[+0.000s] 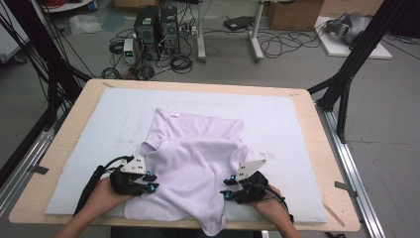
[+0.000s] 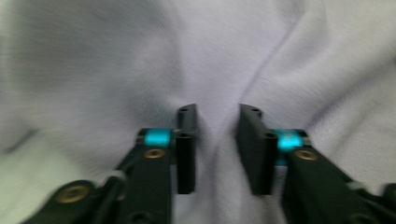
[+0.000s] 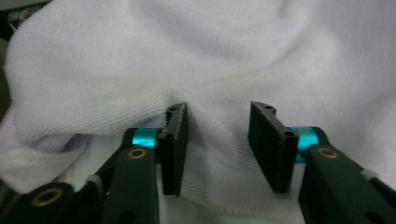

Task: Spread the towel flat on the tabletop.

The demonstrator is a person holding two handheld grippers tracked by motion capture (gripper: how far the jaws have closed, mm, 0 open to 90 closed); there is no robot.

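A pale lilac towel (image 1: 198, 148) lies crumpled on the white mat (image 1: 297, 129), with one corner hanging over the near edge. My left gripper (image 1: 152, 182) sits at the towel's left edge, held in a hand. In the left gripper view its jaws (image 2: 217, 140) stand apart, with a soft ridge of the towel (image 2: 116, 60) between them and not squeezed. My right gripper (image 1: 227, 188) is at the towel's right edge. In the right gripper view its jaws (image 3: 219, 140) are also apart over the towel's hemmed edge (image 3: 233, 56), and the left pad (image 3: 175, 140) touches the cloth.
The mat covers a wooden table (image 1: 74, 114) whose rim shows all round. Black frame posts (image 1: 346, 79) stand at the table's far corners. Computers and cables (image 1: 158, 34) sit on the floor beyond.
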